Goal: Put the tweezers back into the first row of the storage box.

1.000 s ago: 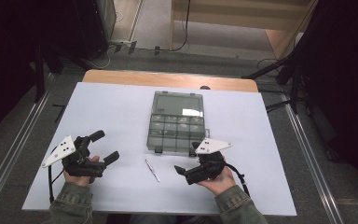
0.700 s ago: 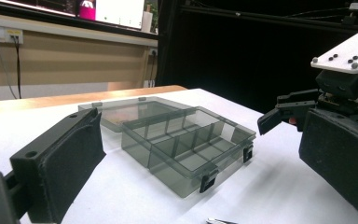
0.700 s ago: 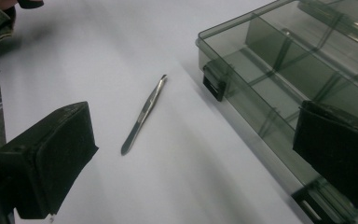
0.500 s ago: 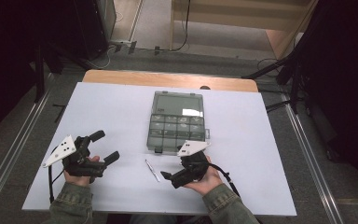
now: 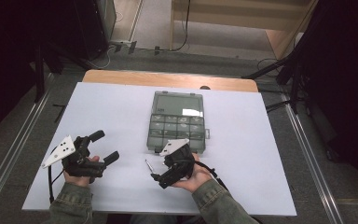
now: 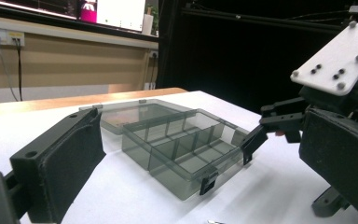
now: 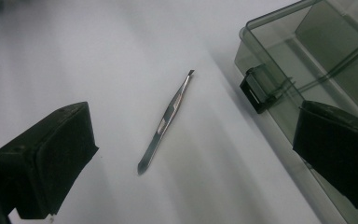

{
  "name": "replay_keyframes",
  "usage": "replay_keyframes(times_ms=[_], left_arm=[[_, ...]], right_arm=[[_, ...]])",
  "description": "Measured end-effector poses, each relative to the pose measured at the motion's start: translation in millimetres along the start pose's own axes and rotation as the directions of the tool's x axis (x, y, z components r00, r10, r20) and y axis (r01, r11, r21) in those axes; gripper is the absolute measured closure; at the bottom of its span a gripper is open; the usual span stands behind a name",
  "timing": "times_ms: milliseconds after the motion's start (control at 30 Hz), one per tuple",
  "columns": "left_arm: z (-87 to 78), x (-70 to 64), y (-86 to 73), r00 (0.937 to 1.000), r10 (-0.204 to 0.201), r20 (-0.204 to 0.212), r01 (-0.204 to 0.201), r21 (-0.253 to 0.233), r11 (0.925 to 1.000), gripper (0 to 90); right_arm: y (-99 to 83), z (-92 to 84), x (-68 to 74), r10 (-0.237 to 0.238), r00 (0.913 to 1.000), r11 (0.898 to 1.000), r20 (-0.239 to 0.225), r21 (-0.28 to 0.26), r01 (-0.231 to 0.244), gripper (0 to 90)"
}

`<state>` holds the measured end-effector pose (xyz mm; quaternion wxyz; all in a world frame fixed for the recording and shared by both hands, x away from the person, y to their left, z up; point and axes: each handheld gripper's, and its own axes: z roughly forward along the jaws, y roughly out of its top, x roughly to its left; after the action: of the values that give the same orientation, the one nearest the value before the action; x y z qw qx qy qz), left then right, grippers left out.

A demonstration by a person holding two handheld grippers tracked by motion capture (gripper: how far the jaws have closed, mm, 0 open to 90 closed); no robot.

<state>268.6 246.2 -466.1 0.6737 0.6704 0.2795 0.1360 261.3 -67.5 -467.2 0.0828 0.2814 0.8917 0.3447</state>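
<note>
Where white sheet (image 5: 261,154) covers wooden table (image 5: 168,78), ringed by dark curtains and grey floor.
Near front edge: left gripper (image 5: 103,145) resting with jaws spread; right gripper (image 5: 156,177) likewise spread, aimed at metal tweezers (image 7: 165,121) lying flat just beside open smoky compartment box (image 5: 177,122), mid-sheet.

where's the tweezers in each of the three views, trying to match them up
High view: the tweezers lie on the white table, lower middle, just left of the right gripper.
Left gripper view: a bit of metal at the bottom edge may be them; cannot tell.
Right gripper view: centre, lying diagonally between the open jaws.
Shared landmark: the smoky compartment box, whose black latch sits just right of the tweezers; the box is also mid-frame there.
</note>
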Motion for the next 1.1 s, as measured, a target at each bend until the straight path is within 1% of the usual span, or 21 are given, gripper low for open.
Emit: replay_keyframes(times_ms=[67,200,233,267,300,433,467,533,567,600,633,667,700,800,833,867,1000,1067,1100], left_arm=[[-0.3,0.1,0.1,1.0,0.0,0.002,0.0,0.001,1.0,0.0],[0.6,0.1,-0.2,1.0,0.002,-0.002,-0.002,-0.003,1.0,0.0],[0.6,0.2,-0.1,1.0,0.004,-0.003,-0.004,-0.003,1.0,0.0],[0.3,0.4,-0.1,1.0,0.004,-0.004,-0.004,-0.004,1.0,0.0],[0.1,1.0,0.0,1.0,0.006,-0.005,-0.006,-0.003,1.0,0.0],[-0.5,1.8,0.3,1.0,0.004,-0.009,-0.004,-0.009,1.0,0.0],[-0.4,1.6,0.3,1.0,0.003,-0.008,-0.003,-0.01,0.9999,0.0],[-0.3,1.2,0.3,0.9999,0.008,-0.01,-0.008,-0.006,1.0,0.0],[-0.5,1.0,0.4,0.9999,0.012,-0.012,-0.012,-0.007,0.9999,0.0],[-0.5,0.6,0.4,0.9999,0.01,-0.014,-0.01,-0.011,0.9999,0.0],[-0.5,0.5,0.5,0.9998,0.009,-0.015,-0.009,-0.013,0.9999,0.0],[-0.4,0.1,0.5,0.9999,0.005,-0.016,-0.005,-0.017,0.9998,0.0],[-0.5,0.1,0.6,0.9999,0.004,-0.016,-0.004,-0.018,0.9998,0.0],[-0.8,0.4,0.7,0.9999,0.003,-0.016,-0.004,-0.019,0.9998,0.0],[-0.9,0.4,0.7,0.9999,0.002,-0.016,-0.002,-0.019,0.9998,0.0],[-0.8,0.4,0.7,0.9999,0.0,-0.016,0.0,-0.02,0.9998,0.0],[-0.8,0.5,0.6,0.9999,0.0,-0.014,0.0,-0.018,0.9998,0.0],[-1.0,0.5,0.7,0.9999,0.0,-0.014,0.0,-0.019,0.9998,0.0],[-0.9,0.6,0.7,0.9999,0.0,-0.014,0.0,-0.019,0.9998,0.0]], right_arm=[[2.6,3.9,1.1,0.0,1.0,1.0,-0.003,0.025,0.0,0.0],[10.1,11.2,4.6,-0.019,0.9998,0.996,0.01,0.084,0.018,0.0],[12.6,13.8,6.6,-0.039,0.9988,0.994,0.028,0.107,0.036,0.0],[14.2,15.9,8.4,-0.052,0.998,0.991,0.035,0.124,0.047,0.0],[15.8,18.4,9.7,-0.056,0.9981,0.989,0.028,0.142,0.051,0.0],[22.3,28.4,12.9,-0.062,0.9975,0.978,0.033,0.201,0.054,0.2],[23.7,29.6,13.9,-0.054,0.9978,0.976,0.037,0.214,0.045,1.1],[27.2,32.8,14.9,-0.054,0.9977,0.971,0.041,0.234,0.043,5.0],[28.8,33.8,14.9,-0.045,0.9984,0.97,0.034,0.241,0.036,7.3],[30.4,34.3,15.2,-0.033,0.9989,0.968,0.033,0.251,0.024,11.2],[31.7,35.0,15.3,-0.025,0.9989,0.966,0.04,0.26,0.013,17.0],[32.8,35.6,15.2,-0.023,0.999,0.963,0.037,0.271,0.012,20.3],[33.6,36.8,15.3,-0.012,0.9996,0.96,0.025,0.28,0.005,23.8],[36.2,42.3,14.3,0.018,0.9995,0.941,0.027,0.338,-0.026,33.9],[37.0,43.3,14.3,0.026,0.9992,0.938,0.03,0.346,-0.035,38.1],[37.5,44.0,14.1,0.026,0.9992,0.938,0.031,0.346,-0.035,42.7],[41.5,45.4,13.5,0.039,0.998,0.931,0.05,0.361,-0.055,60.9],[42.6,47.5,13.0,0.053,0.9972,0.923,0.052,0.379,-0.069,63.7],[42.7,48.0,13.0,0.052,0.9975,0.922,0.048,0.382,-0.067,65.5]])
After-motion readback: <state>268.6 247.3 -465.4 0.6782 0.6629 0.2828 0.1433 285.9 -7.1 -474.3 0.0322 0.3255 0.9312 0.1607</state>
